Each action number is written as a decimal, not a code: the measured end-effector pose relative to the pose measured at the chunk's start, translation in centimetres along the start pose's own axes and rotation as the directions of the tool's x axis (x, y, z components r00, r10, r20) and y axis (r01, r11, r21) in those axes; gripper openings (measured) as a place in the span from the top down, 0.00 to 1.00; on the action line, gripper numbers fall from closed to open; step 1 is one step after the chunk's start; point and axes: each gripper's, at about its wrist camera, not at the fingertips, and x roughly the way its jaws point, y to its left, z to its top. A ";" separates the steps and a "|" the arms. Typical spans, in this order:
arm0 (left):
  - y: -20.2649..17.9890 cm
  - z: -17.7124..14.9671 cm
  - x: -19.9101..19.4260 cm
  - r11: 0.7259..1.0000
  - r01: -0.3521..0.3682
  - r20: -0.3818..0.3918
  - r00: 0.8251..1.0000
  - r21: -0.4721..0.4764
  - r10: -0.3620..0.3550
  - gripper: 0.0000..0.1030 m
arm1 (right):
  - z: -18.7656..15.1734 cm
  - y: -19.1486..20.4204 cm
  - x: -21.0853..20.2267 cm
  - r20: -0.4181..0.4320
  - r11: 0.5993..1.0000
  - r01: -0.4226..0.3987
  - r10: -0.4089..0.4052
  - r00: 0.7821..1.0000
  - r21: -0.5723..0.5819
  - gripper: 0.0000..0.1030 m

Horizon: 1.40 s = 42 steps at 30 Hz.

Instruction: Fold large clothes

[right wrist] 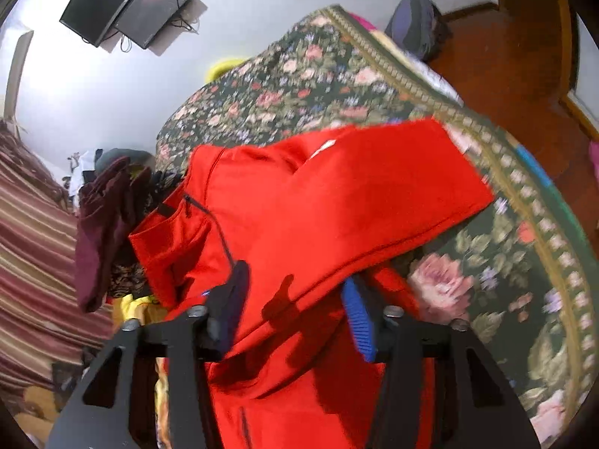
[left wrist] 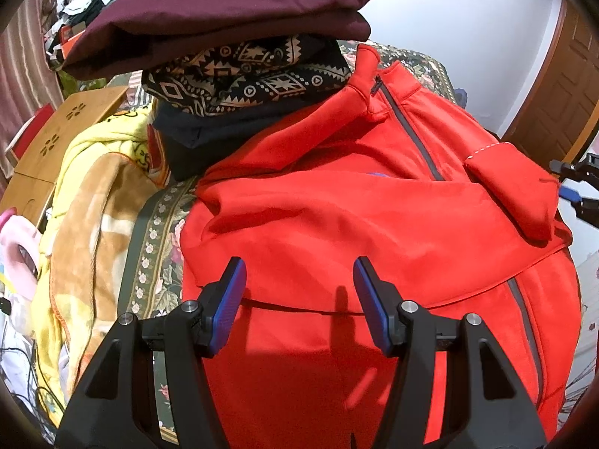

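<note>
Writing: no brand name or label can be read; the only marking is a small white stitched line on a cuff of the red jacket [left wrist: 374,202].
Jacket: smooth, fleece-like red fabric with a grey zipper [left wrist: 411,127] running from the stand-up collar down the front; it lies front up on the floral bedspread [left wrist: 149,254], 1 sleeve folded across the chest, the other doubled back at the right shoulder.
Left gripper [left wrist: 299,299]: spread wide, its 2 blue ribbed pads just above the jacket's lower body, nothing between them.
Right gripper [right wrist: 295,310]: spread, with the edge of a folded red panel lying between the fingers; the right blue pad [right wrist: 359,321] is partly under the fabric, and the jaws are not pressed on it. This view is motion-blurred.
Stack: folded maroon garment [left wrist: 224,11] on top, black-and-tan geometric cloth [left wrist: 247,71] beneath, dark navy piece at the bottom, touching the jacket's collar side.
Left edge: yellow and tan plush blanket [left wrist: 93,205] beside the jacket, a strip of bedspread between them.
Open room: bare bedspread lies beyond the jacket in the right wrist view, up to the bordered edge of the bed and the wooden floor [right wrist: 505,56].
</note>
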 end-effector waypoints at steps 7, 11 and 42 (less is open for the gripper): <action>-0.3 0.0 -1.2 0.999 -0.023 0.036 0.999 0.032 0.022 0.43 | 1.6 0.3 2.9 -0.035 0.993 0.105 -0.106 0.994 -0.048 0.91; 0.3 0.1 -2.0 0.998 -0.043 0.057 0.998 0.036 0.041 0.43 | 1.1 4.5 1.0 0.041 0.982 0.068 -0.061 0.997 -0.178 0.93; 0.3 -0.4 -3.9 0.997 -0.031 0.046 0.999 0.065 0.028 0.43 | -13.7 14.7 6.7 -0.448 0.759 -0.237 -0.080 0.890 -0.606 0.88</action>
